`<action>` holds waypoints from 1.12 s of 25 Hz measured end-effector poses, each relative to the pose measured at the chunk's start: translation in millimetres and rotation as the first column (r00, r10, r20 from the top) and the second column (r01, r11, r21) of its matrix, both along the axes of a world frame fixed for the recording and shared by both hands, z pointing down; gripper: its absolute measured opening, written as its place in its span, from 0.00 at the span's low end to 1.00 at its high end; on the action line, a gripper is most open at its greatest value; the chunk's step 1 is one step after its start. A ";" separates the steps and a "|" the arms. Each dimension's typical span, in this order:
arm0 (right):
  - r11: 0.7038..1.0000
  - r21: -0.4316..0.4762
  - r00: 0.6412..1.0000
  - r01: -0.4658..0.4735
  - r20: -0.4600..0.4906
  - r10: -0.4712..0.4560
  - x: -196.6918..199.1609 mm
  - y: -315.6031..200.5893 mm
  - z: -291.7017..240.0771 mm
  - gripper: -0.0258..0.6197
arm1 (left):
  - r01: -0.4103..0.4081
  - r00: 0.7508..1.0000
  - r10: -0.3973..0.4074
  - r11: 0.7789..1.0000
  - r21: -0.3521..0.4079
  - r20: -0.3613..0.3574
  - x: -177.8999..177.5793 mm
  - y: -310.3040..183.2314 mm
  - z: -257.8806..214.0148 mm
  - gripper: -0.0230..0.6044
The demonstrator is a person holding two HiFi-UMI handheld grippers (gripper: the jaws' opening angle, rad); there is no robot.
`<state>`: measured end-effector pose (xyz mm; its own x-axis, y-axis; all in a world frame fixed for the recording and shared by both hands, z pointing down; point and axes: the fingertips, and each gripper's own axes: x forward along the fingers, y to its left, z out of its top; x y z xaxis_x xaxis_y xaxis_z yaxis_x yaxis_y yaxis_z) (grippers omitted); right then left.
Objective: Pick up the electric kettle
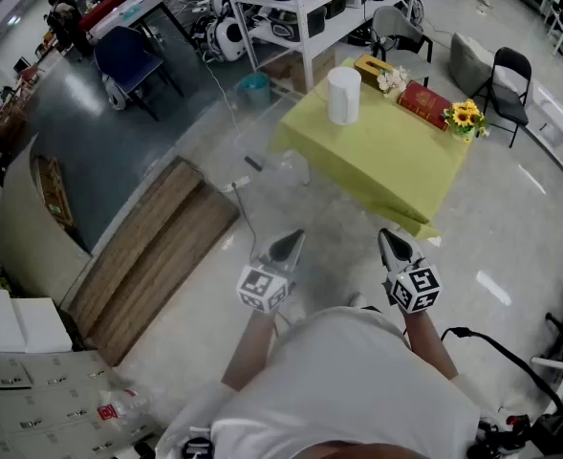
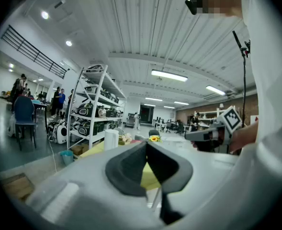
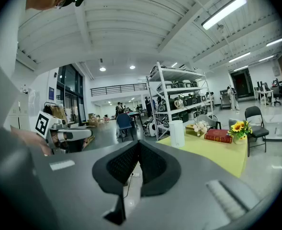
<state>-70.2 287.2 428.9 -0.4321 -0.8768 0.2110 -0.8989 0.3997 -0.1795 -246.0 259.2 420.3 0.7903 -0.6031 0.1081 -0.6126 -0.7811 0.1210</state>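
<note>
No words, numbers or brand names could be read anywhere, the cover of the red book (image 1: 424,103) on the worktop (image 1: 386,161) was too small to make out, the two marker cubes (image 1: 264,288) (image 1: 415,289) bore only black-and-white square patterns

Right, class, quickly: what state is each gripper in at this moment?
Left gripper: closed, holding nothing.
Right gripper: closed, holding nothing.

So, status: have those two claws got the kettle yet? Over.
Left gripper shut, empty. Right gripper shut, empty. Electric kettle upright on yellow table, untouched, well ahead. Only a thin floor cable near the path.
</note>
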 end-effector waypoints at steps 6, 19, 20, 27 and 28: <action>1.000 0.000 1.000 0.021 0.006 -0.021 -8.9 2.9 3.4 0.05 | -0.010 1.000 0.010 1.000 -0.008 0.012 1.3 5.9 3.9 0.04; 0.999 -0.018 0.999 0.043 0.019 -0.043 3.0 10.2 5.2 0.05 | -0.008 1.000 0.009 1.000 -0.023 0.028 18.8 18.1 5.1 0.04; 0.999 -0.022 0.999 0.047 0.017 -0.047 5.0 11.1 6.7 0.05 | -0.001 1.000 0.001 1.000 -0.019 0.025 20.1 18.3 4.6 0.04; 0.995 -0.028 0.995 0.095 0.003 -0.095 24.0 18.5 17.4 0.04 | 0.029 0.999 -0.029 1.000 -0.012 0.016 39.1 24.8 6.8 0.04; 0.994 -0.031 0.995 0.102 0.000 -0.102 28.4 18.5 20.4 0.04 | 0.032 0.999 -0.032 0.999 -0.014 0.019 43.9 25.9 9.3 0.04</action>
<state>-41.8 305.6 449.3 -0.5185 -0.8211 0.2387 -0.8540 0.4836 -0.1918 -202.1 285.1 429.6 0.7686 -0.6261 0.1312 -0.6393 -0.7595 0.1205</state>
